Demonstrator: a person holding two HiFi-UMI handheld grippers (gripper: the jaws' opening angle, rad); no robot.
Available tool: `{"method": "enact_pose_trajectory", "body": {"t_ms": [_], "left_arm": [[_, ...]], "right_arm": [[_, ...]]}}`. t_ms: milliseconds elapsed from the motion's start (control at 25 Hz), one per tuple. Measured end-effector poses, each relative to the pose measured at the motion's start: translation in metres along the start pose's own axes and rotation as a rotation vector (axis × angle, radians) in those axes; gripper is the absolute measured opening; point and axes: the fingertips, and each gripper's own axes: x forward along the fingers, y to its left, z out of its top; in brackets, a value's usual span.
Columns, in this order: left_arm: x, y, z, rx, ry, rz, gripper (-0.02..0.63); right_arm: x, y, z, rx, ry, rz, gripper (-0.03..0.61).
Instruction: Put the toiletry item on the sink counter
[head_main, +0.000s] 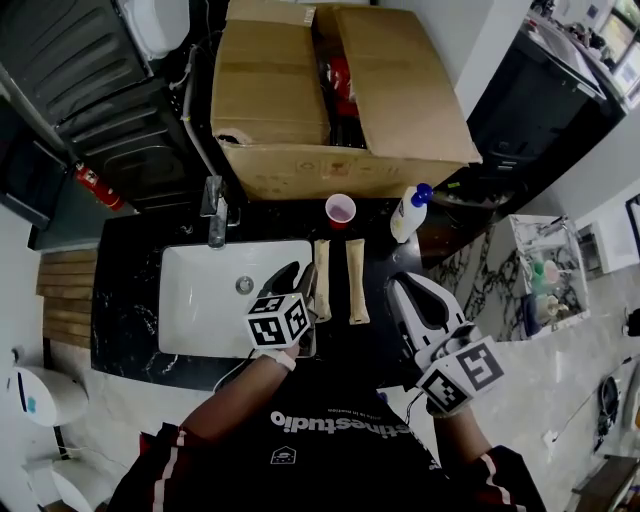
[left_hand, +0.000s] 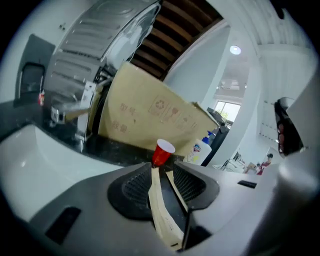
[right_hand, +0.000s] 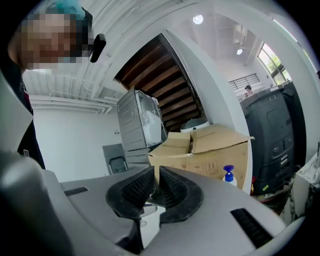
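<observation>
Left gripper (left_hand: 163, 174): grey body, black ribbed jaws apart. Long flat beige packet (left_hand: 159, 210) between jaws, along left pad. Second beige packet (left_hand: 176, 187) just right. Red plastic cup (left_hand: 162, 151) beyond; brown cardboard box (left_hand: 150, 117) far; white blue-capped bottle (left_hand: 199, 150) far right; white sink basin (left_hand: 45, 150) and chrome faucet (left_hand: 81, 125) left.

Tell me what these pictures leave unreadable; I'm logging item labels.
- Print on the long beige packet inside the left claw: blurred, left gripper view.
- Label of the white bottle with blue cap: too small, head view.
- Contents of the brown cardboard box: flaps cover most, head view.
</observation>
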Motion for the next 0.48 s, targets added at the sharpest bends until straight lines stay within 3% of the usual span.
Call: {"method": "enact_pose_trajectory", "body": {"t_ms": [120,280,480], "left_arm": [[-0.027,-0.019,0.045,0.160,-0.138,-0.041,0.129],[-0.061,-0.045,0.090,0.344,-0.276,-0.122,0.060],[-0.101,-0.075,0.126,0.481,-0.370,-0.257,0.015]], "right_arm": [[0.004,0.002,0.001,-0.010,0.001,0.008,0.063],[0.013,0.010,0.009,-0.034,-0.008,0.034,0.063],[0.019,0.021,0.017,-0.053,-0.019,0.061,0.063]]}}
